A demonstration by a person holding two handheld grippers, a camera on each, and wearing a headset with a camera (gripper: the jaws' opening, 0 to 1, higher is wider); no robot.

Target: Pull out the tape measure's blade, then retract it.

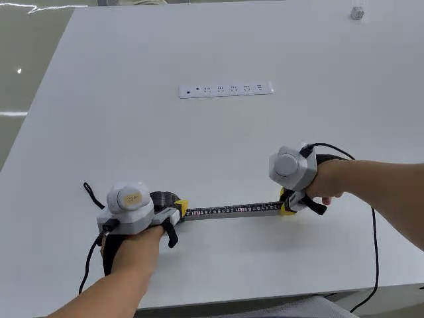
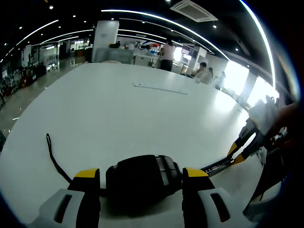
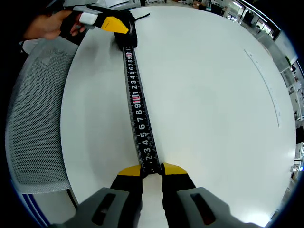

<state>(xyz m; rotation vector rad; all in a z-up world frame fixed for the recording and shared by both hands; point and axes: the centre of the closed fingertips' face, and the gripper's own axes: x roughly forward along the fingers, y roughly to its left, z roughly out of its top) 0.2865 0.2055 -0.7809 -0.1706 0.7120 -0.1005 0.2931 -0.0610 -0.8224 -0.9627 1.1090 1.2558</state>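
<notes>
Tape measure (image 2: 142, 183), black, chunky, ribbed case, is clamped between my left gripper (image 2: 141, 173) fingers, on the near side of the long white plastic power strip (image 1: 225, 89). My right gripper (image 3: 151, 168) fingers pinch the tip of its dark numbered blade (image 3: 139, 114), lying flat on the smooth white table (image 1: 132, 132). Bright open hall (image 2: 118, 42) beyond.

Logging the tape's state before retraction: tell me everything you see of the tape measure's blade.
The blade is a dark, narrow strip, metal by its look, with white numerals and a red ten. It lies drawn out, flat and straight on the white table. One end enters the black case, clamped by the left gripper; the free end is pinched between the yellow tips of the right gripper.
</notes>
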